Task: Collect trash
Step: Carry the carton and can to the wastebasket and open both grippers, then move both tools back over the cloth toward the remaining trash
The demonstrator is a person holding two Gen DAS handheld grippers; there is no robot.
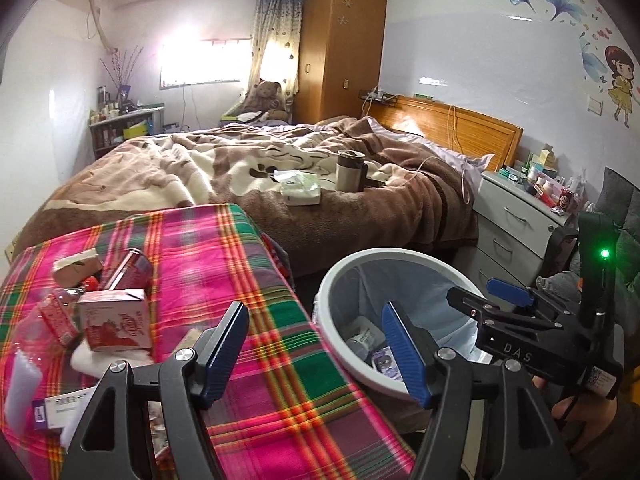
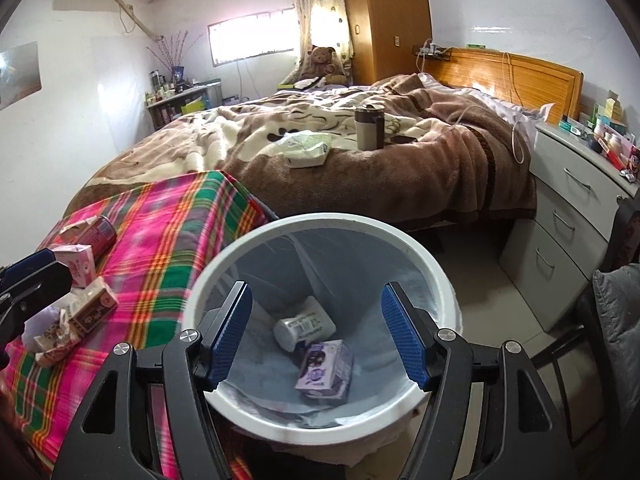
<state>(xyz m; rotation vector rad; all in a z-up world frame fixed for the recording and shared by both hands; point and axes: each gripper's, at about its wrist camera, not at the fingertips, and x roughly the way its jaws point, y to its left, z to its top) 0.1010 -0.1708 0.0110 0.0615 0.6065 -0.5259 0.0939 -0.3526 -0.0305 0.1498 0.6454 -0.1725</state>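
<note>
The right gripper [image 2: 316, 332] hangs wide and empty over the bin [image 2: 420, 256], where a cup [image 2: 306, 326] and purple carton [image 2: 326, 370] lie. The left gripper [image 1: 316, 350], also wide and empty, should likely take the pink carton [image 1: 116, 320] near the bench's [image 1: 248, 280] left edge.

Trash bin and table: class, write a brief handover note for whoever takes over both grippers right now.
Left gripper: open, empty, over the table edge.
Right gripper: open, empty, over the bin.
Done: a white bottle and a purple carton lie in the bin.
Left: pink cartons, a can and wrappers on the plaid table.
</note>
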